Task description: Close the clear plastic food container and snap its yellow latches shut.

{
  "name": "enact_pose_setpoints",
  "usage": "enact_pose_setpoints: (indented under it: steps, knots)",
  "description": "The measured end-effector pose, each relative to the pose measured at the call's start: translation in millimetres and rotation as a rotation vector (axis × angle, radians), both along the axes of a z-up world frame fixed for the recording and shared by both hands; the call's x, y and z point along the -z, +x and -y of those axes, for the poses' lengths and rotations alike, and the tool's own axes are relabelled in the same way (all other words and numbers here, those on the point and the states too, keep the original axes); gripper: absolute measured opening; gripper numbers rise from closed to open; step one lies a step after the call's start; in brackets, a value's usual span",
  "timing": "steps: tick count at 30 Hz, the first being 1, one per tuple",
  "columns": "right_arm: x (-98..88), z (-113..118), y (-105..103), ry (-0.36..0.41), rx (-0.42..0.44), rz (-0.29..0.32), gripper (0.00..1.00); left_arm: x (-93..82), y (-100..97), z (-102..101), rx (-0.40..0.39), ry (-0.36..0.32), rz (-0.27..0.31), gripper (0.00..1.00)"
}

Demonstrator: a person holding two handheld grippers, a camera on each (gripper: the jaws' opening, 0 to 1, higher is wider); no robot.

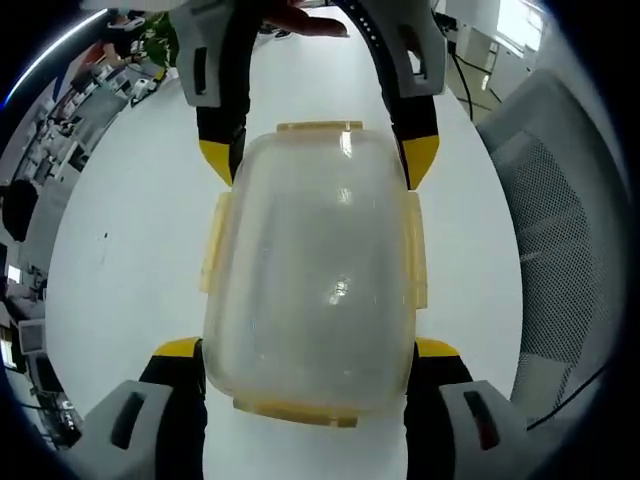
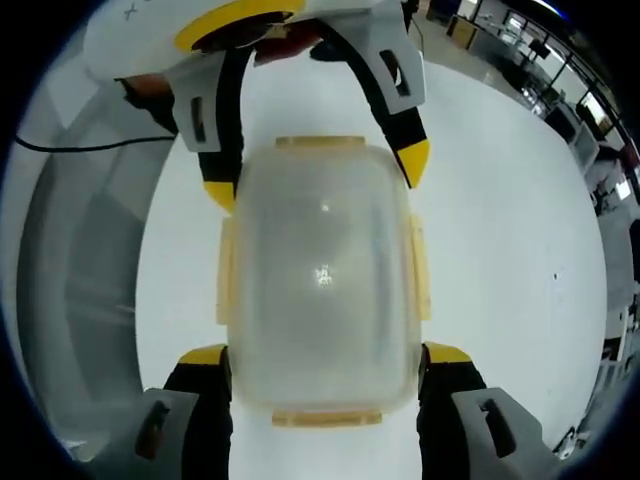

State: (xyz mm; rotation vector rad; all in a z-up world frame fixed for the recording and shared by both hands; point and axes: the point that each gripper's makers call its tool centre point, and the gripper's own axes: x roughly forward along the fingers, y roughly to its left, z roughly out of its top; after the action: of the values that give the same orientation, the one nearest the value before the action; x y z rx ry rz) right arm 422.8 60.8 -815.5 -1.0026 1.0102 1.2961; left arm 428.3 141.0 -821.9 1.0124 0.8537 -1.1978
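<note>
We held the left hand-held gripper (image 1: 308, 348) with its yellow-tipped jaws spread along both sides of the clear plastic food container (image 1: 315, 270), at its near end. Our right hand-held gripper (image 2: 326, 353) was spread the same way around the opposite end, and each one showed across the top of the other's view. The container sat with its lid on the white counter (image 1: 130, 230), its yellow latches (image 1: 415, 250) flared outward along the sides. A grey mesh chair (image 1: 560, 250) stood beside the counter.
</note>
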Motion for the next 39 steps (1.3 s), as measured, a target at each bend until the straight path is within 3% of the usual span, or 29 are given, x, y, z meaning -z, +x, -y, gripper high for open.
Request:
enact_pose_setpoints:
  steps: [39]
  knots:
    - [1.6,5.1,32.1,-0.001,-0.009,-0.005,0.77,0.2,32.8,6.6,0.001,-0.01,0.001,0.83]
